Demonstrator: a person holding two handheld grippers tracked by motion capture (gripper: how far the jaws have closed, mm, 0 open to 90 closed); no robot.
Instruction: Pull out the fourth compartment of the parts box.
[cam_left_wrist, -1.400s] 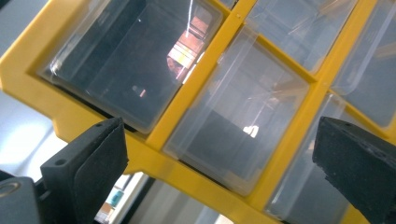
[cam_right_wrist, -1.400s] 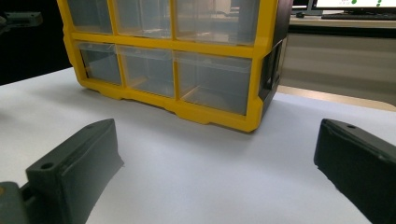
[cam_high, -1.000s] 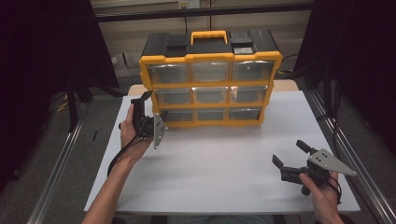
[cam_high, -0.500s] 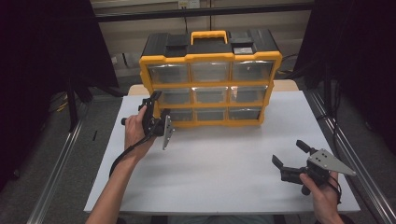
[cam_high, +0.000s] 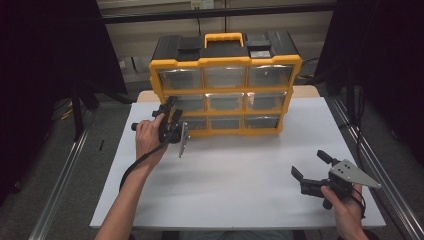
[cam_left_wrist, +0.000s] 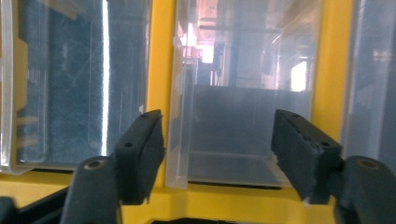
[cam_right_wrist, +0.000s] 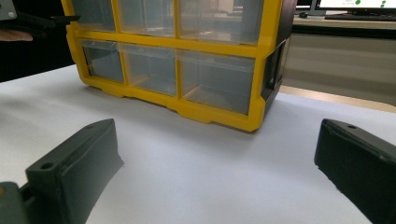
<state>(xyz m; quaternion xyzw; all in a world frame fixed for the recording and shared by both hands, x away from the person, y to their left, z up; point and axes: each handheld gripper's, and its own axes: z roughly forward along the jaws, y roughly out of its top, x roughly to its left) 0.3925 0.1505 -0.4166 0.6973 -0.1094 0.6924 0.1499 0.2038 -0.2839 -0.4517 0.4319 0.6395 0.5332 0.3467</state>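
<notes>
A white table (cam_high: 240, 170) carried a yellow-and-black drawer organizer (cam_high: 225, 82) that stood upright at its far edge, with a yellow carry handle (cam_high: 223, 37) on top and three rows of three clear drawers across its front. The left gripper (cam_high: 172, 107), held in the person's left hand (cam_high: 149, 136), was raised to the left end of the organizer's front, its jaws spread. In the left gripper view, those jaws straddled one clear drawer (cam_left_wrist: 243, 93), one jaw in front of each yellow divider (cam_left_wrist: 161, 60) beside it; whether either jaw touched the cabinet could not be told. The right gripper (cam_high: 311, 167) lay well apart from the organizer, near the table's front right corner, held low in the right hand (cam_high: 345, 207); its jaws were spread wide with nothing between them, and the grey three-cornered plate (cam_high: 355, 172) sat on top. The right gripper view looked across bare tabletop toward the organizer's lower rows of drawers.
</notes>
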